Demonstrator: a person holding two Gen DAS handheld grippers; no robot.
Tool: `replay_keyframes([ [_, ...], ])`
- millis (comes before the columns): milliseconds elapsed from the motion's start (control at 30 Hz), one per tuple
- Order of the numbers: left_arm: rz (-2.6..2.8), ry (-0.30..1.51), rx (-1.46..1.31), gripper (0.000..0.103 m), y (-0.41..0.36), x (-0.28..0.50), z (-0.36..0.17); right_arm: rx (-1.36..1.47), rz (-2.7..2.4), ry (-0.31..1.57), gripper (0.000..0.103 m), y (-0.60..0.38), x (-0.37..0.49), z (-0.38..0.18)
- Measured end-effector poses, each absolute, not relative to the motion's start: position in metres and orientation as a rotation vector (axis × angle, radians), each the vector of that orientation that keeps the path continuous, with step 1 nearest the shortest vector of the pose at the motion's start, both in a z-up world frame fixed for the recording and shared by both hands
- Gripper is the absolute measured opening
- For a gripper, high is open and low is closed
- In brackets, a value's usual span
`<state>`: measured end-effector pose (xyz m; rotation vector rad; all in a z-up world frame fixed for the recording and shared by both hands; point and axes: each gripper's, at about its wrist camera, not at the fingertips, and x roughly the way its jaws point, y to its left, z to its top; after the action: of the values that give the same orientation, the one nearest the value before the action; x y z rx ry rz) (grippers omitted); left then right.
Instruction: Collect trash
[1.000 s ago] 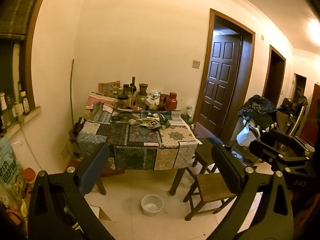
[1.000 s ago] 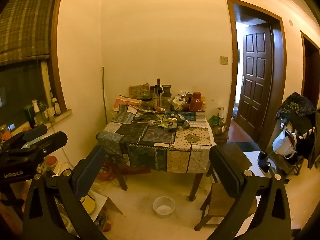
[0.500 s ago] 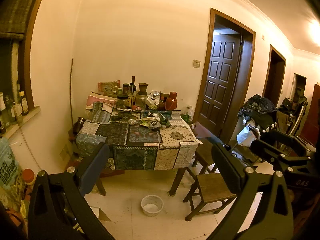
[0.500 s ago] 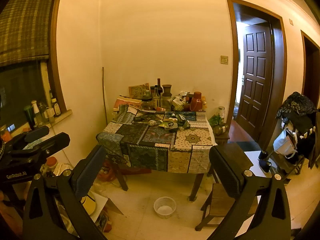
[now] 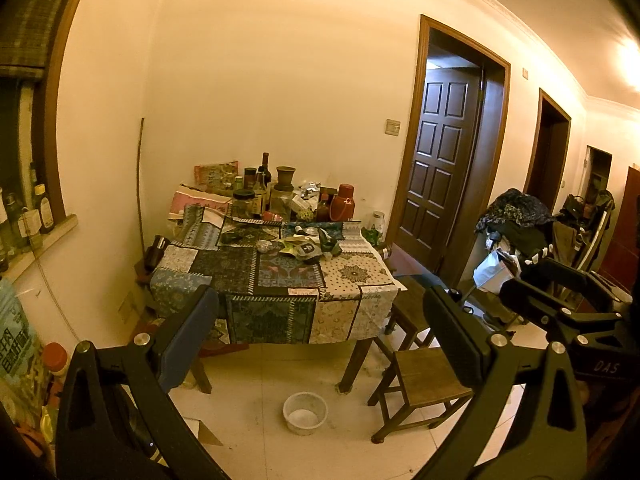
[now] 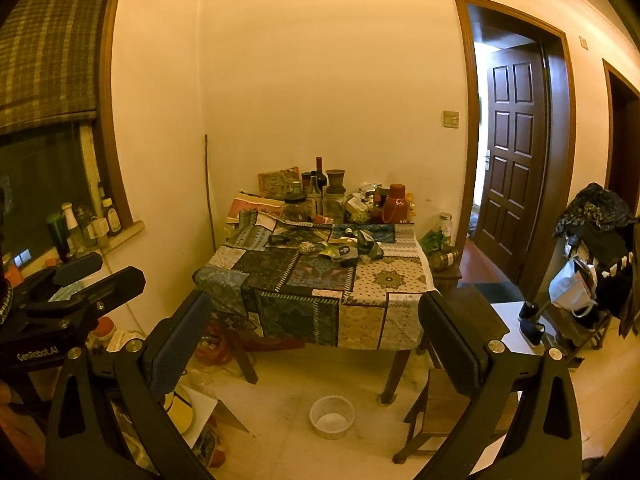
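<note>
A table with a patchwork cloth (image 5: 280,280) stands against the far wall, a few steps away. Crumpled wrappers and packets (image 5: 304,248) lie near its middle, also in the right wrist view (image 6: 344,250). A small crumpled ball (image 5: 264,245) lies beside them. My left gripper (image 5: 320,332) is open and empty, held in the air well short of the table. My right gripper (image 6: 316,332) is open and empty too. The right gripper shows at the right edge of the left wrist view (image 5: 560,312), and the left gripper at the left of the right wrist view (image 6: 72,292).
Bottles, jars and a red flask (image 5: 344,204) crowd the table's back. A white bowl (image 5: 305,412) sits on the floor under the table's front edge. Wooden stools (image 5: 428,384) stand at the right. A cluttered rack (image 5: 516,232) and a door (image 5: 444,160) lie further right.
Both grippers have drifted slightly toward the table; the view shifts a little. Both stay open and empty.
</note>
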<state>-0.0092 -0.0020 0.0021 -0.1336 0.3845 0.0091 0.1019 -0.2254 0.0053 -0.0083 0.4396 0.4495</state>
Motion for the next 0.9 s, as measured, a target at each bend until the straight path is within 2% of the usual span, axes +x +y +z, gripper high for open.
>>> replay_keyframes([
  [900,0.005,0.388,-0.132,0.102,-0.007,-0.008,-0.001,0.001,0.421,0.456,0.103,-0.209,0.108,-0.003],
])
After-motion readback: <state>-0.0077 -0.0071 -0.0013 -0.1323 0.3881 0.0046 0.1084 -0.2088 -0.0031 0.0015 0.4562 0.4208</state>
